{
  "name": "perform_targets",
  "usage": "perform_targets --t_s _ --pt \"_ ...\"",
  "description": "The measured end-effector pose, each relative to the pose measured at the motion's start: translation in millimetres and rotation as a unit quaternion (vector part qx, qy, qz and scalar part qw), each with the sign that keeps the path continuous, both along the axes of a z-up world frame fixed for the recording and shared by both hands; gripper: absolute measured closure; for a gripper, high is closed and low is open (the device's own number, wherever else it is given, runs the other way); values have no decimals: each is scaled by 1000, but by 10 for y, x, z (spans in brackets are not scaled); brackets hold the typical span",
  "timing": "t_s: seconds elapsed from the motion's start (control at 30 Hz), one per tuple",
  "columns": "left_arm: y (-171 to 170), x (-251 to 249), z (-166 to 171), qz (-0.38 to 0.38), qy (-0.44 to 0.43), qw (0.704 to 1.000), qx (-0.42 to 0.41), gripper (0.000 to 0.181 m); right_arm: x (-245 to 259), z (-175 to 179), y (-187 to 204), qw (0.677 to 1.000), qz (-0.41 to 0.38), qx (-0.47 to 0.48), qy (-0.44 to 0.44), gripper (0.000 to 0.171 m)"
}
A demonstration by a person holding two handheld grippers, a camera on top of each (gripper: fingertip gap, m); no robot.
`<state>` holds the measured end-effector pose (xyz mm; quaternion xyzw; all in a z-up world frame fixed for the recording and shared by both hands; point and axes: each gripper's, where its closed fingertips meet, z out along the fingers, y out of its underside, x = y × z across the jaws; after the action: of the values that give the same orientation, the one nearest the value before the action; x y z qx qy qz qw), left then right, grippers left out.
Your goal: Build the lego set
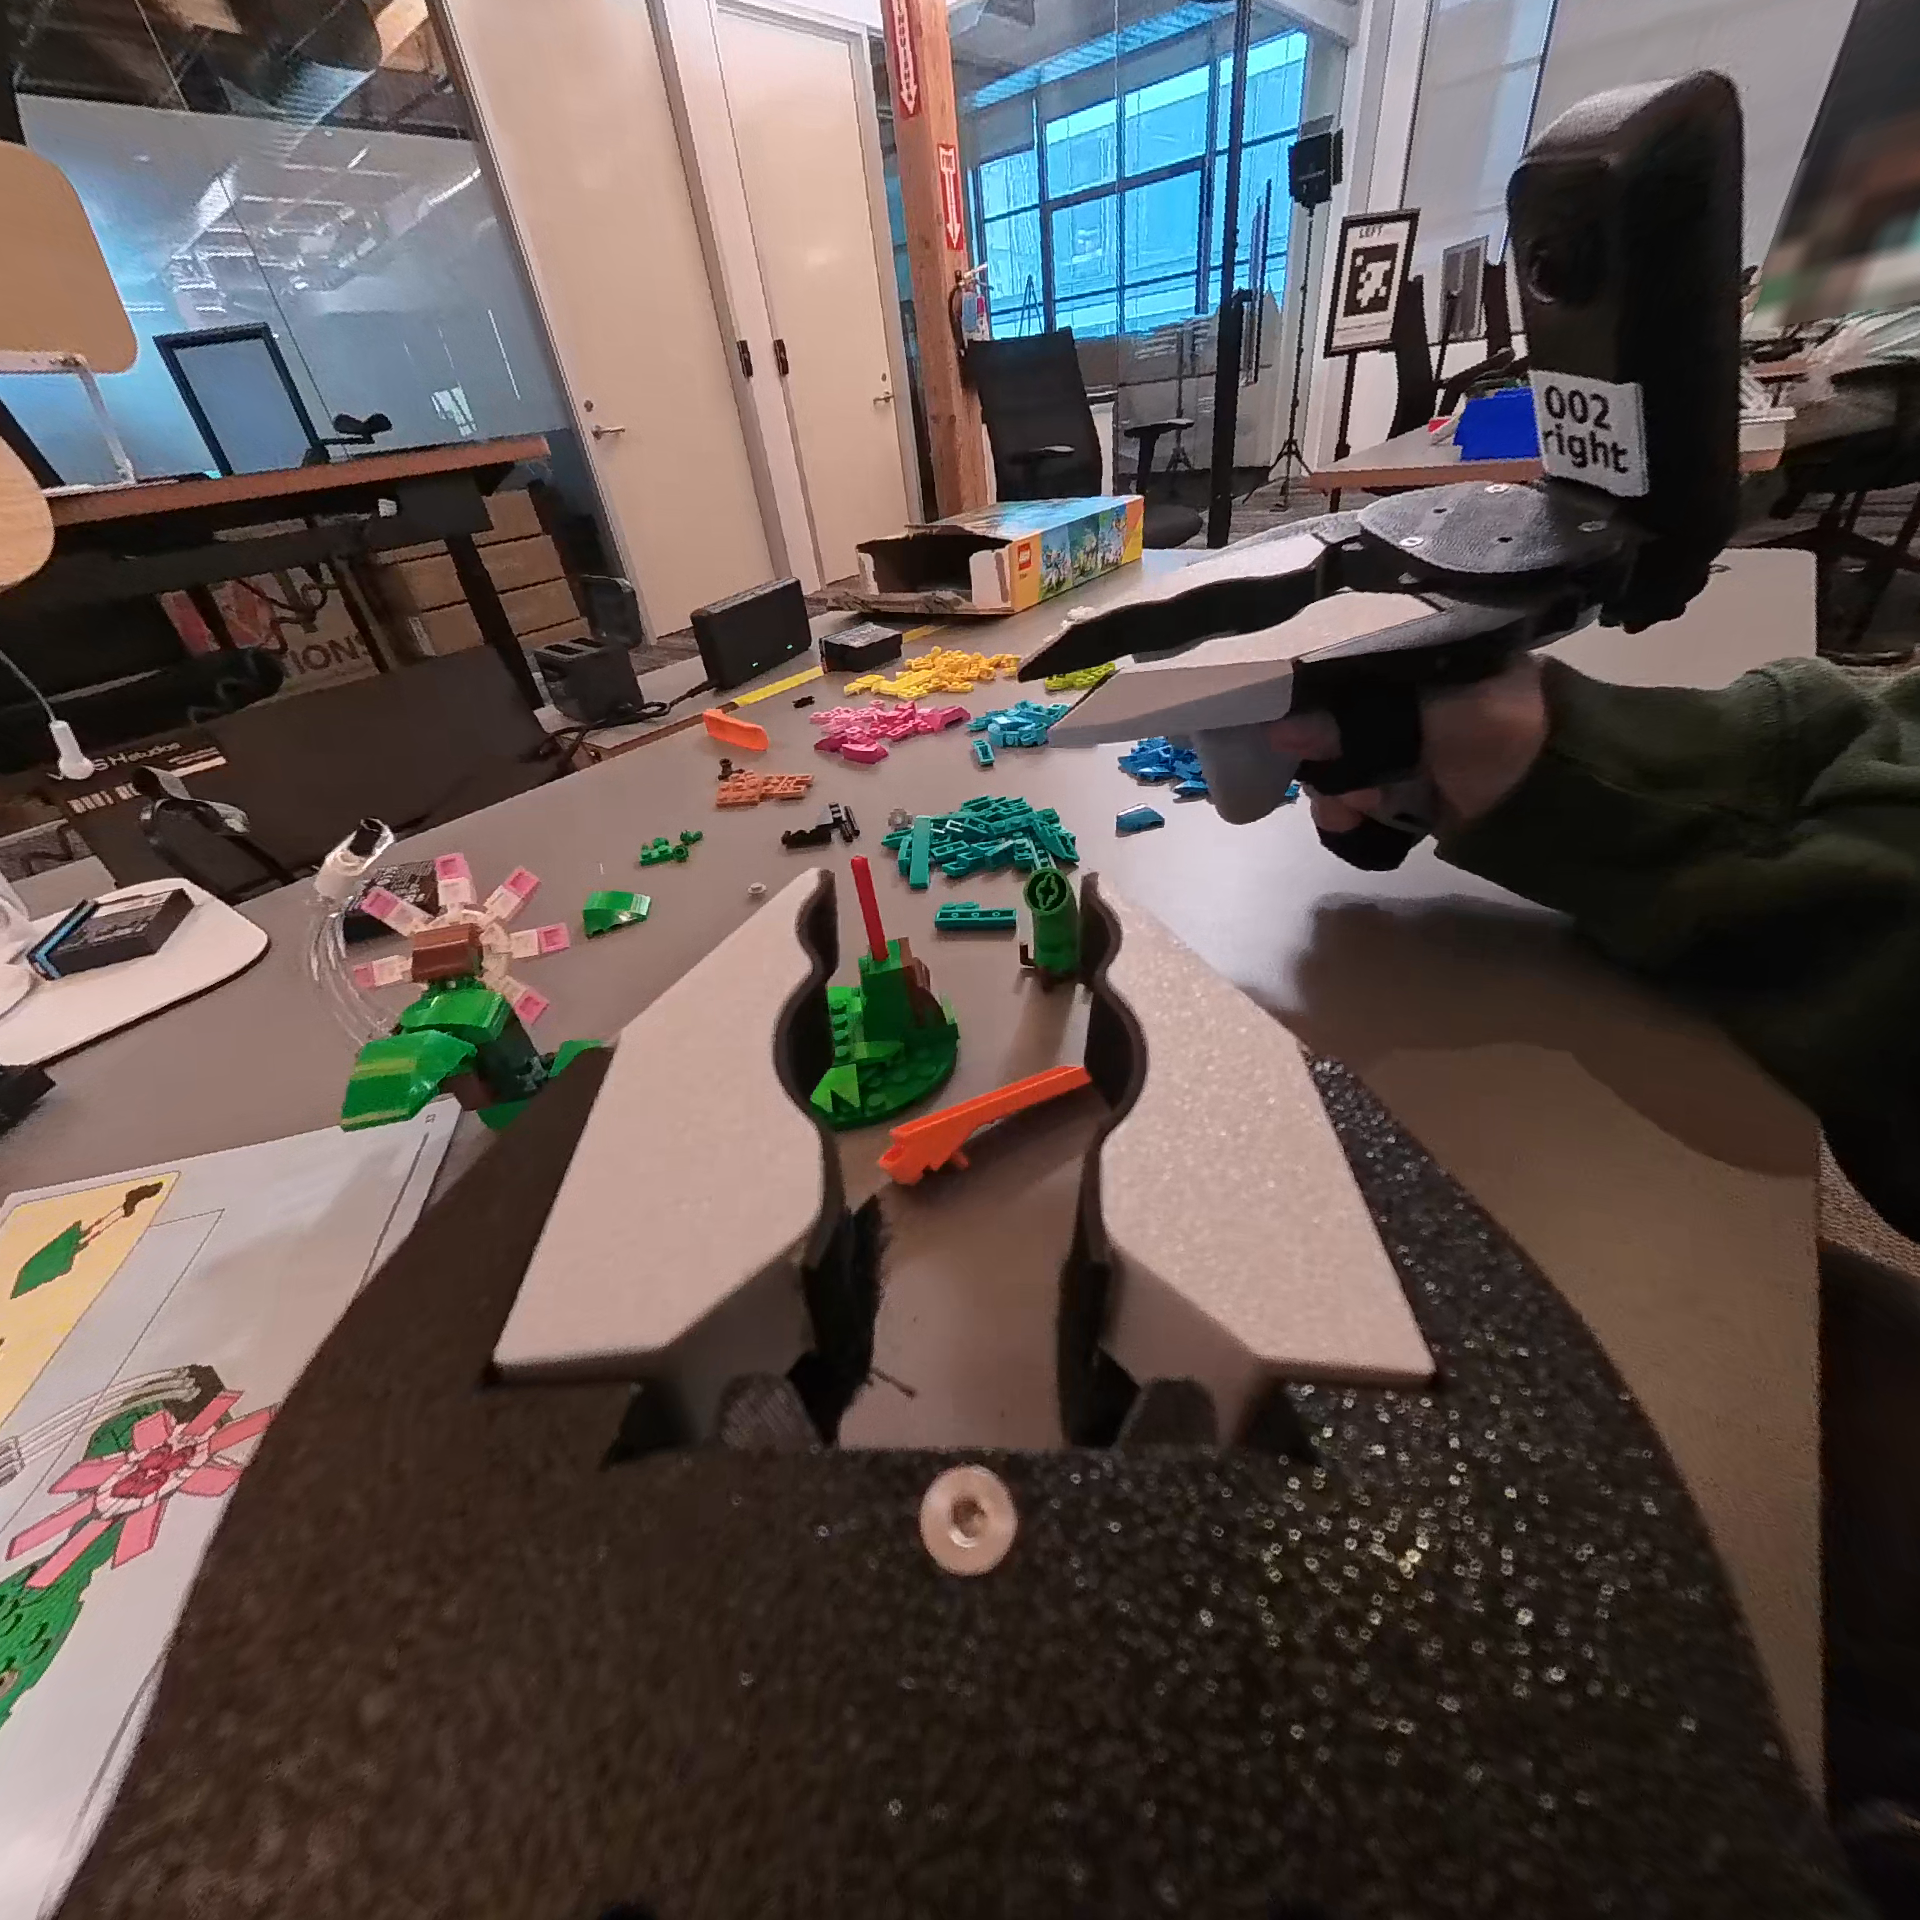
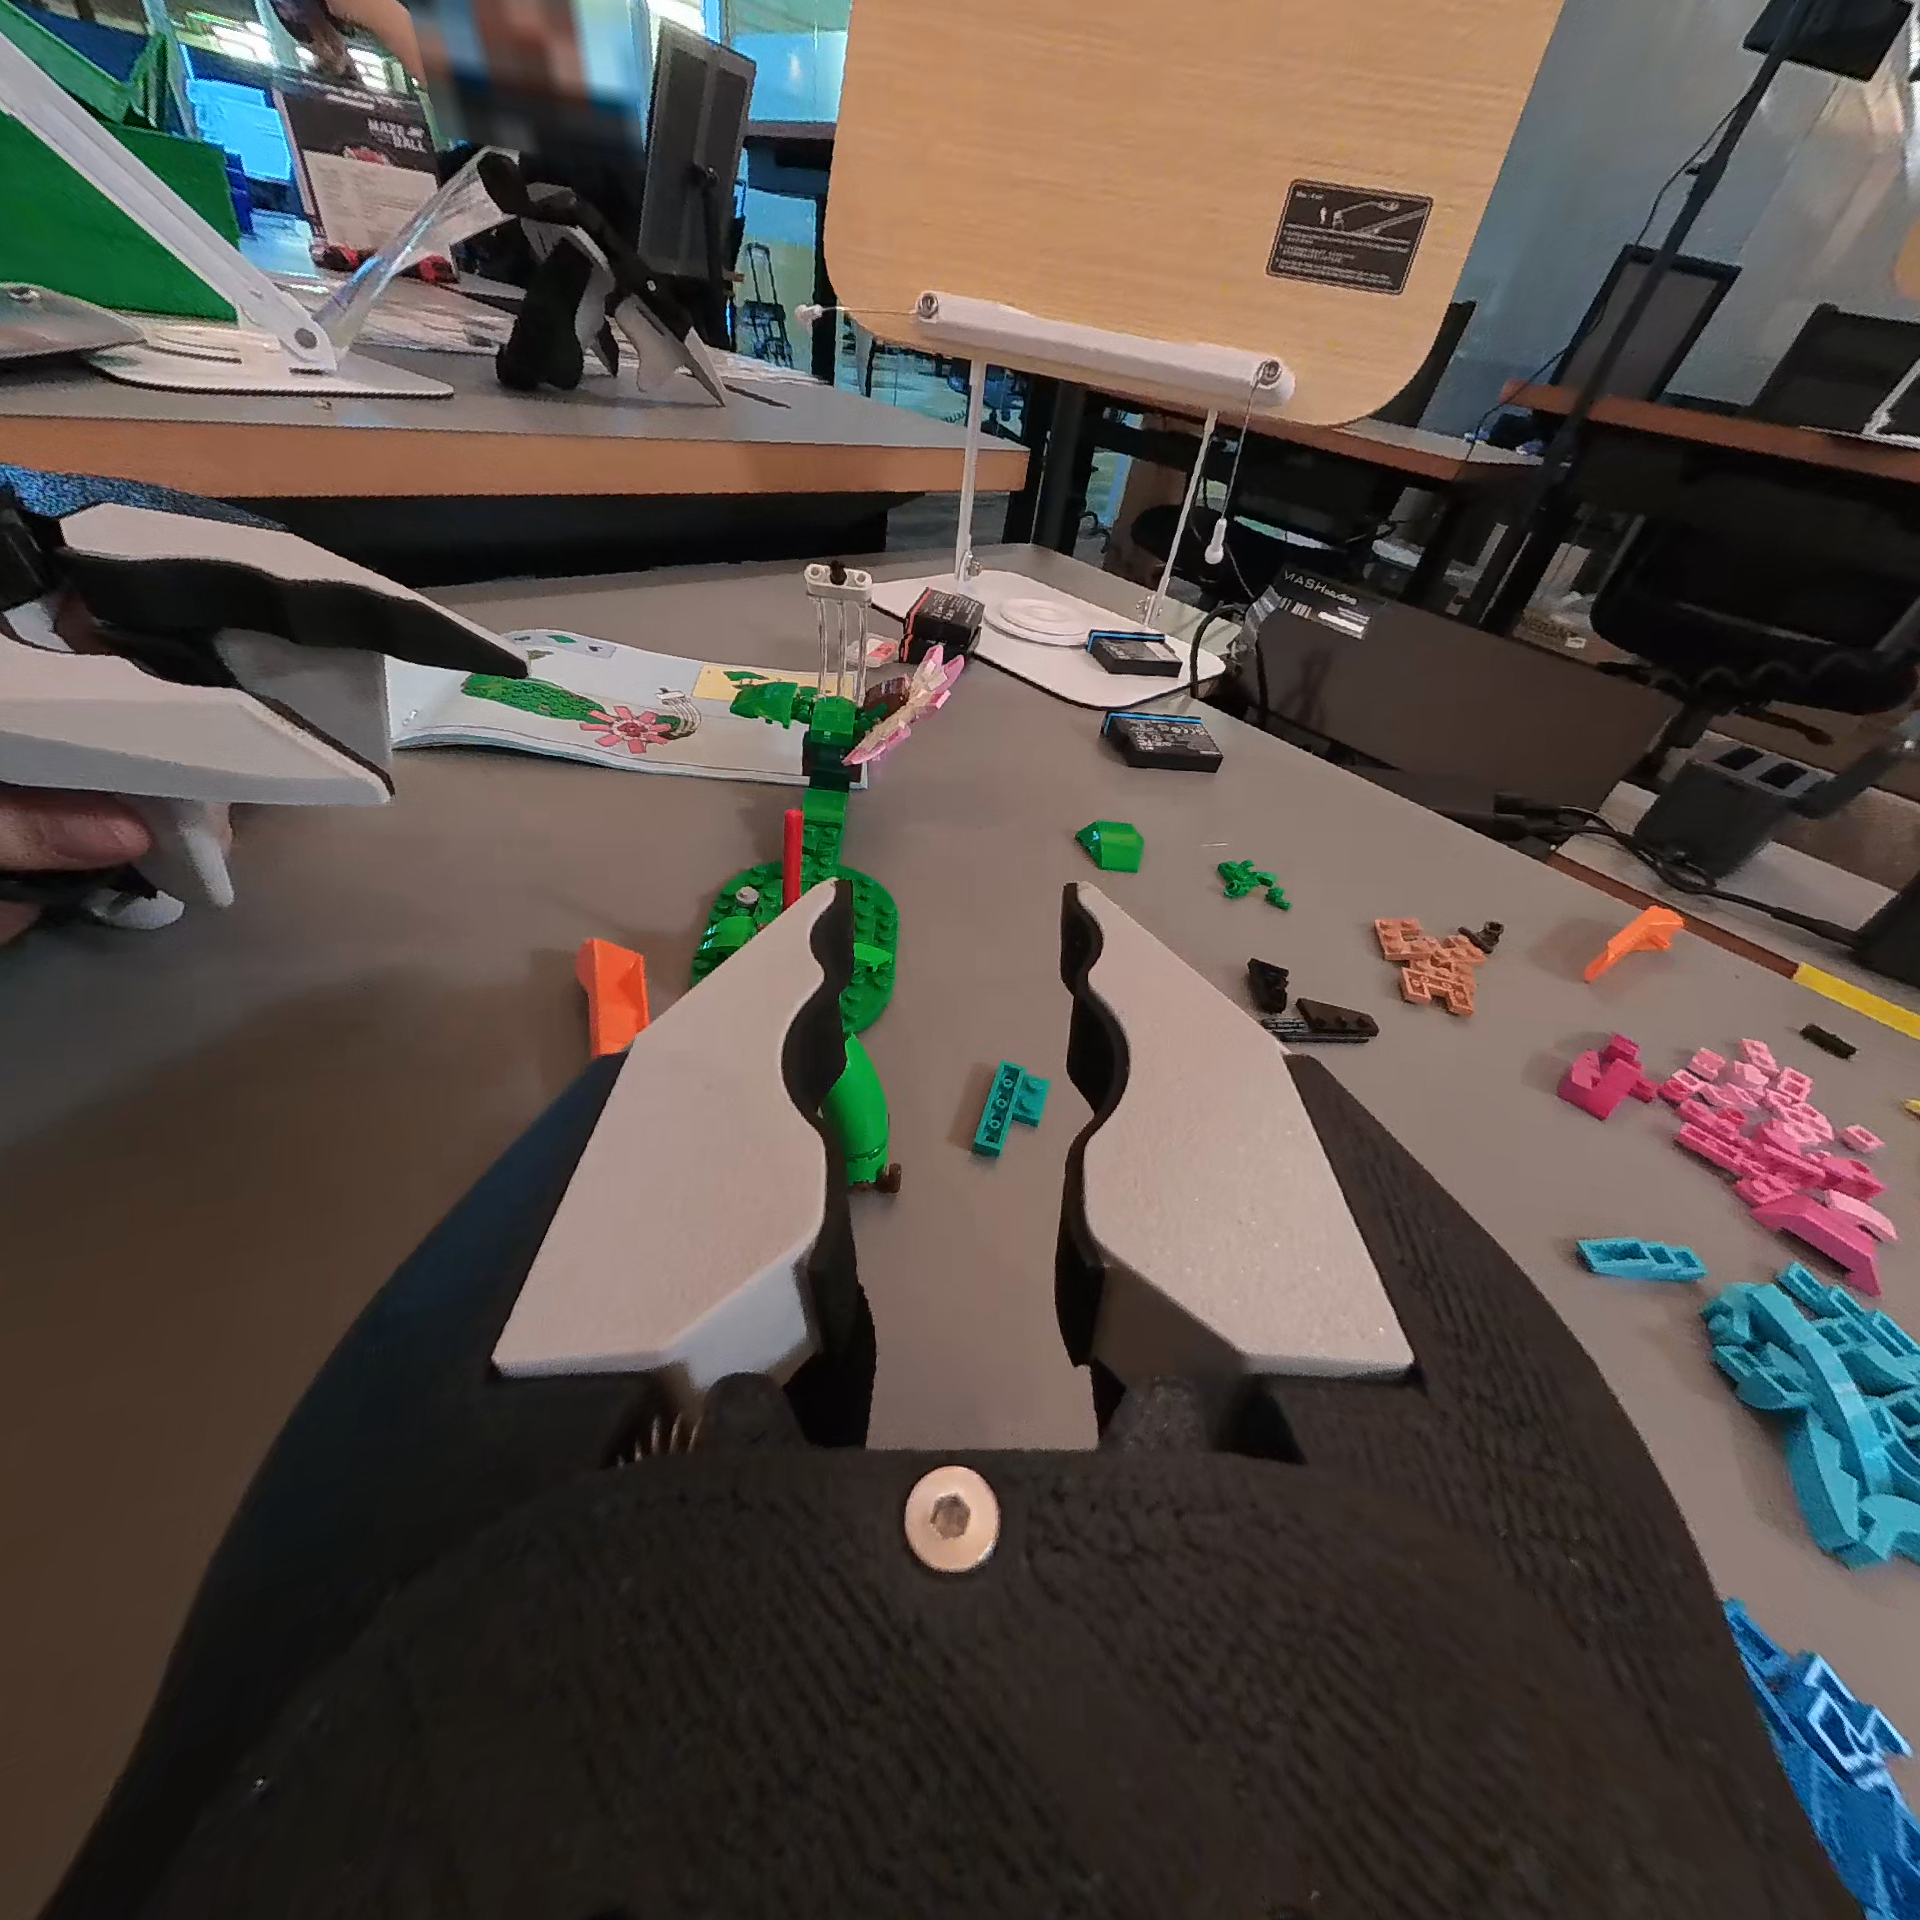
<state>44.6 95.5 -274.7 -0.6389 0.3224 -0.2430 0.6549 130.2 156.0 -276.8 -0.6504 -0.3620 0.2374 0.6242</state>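
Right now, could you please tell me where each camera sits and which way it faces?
Left wrist view: on the left gripper, open, facing the green base; the right gripper and a sleeve show beyond.
Right wrist view: on the right gripper, open, facing the flower; left gripper at left.
Shared: base, orange piece.

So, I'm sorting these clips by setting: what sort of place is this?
Most likely an open-plan office or lab: desks, an office chair, glass partition walls behind the grey table.
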Motion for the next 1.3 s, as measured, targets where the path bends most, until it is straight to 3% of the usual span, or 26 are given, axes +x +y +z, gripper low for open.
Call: perform_targets --t_s 0.03,0.83,0.97,1.13,1.23,1.3 --pt "-2 1 1 -1 -1 1000 -1 138 -4 -4 0 1000 1 -1 0 132" --pt "29 -45 48 -6 -31 999 -8 140 4 0 45 999 7 -24 20 144" --pt "53 -154 121 9 -37 999 6 140 -21 57 195 998 -1 -57 6 143" --pt "232 -625 229 83 27 994 61 140 -213 -11 660 982 14 -172 -72 144" --pt "355 -845 100 122 73 986 84 142 -455 -108 1026 967 43 -212 -133 143" --pt "389 -795 39 104 69 991 54 143 -590 -302 1229 953 55 -234 -187 141"
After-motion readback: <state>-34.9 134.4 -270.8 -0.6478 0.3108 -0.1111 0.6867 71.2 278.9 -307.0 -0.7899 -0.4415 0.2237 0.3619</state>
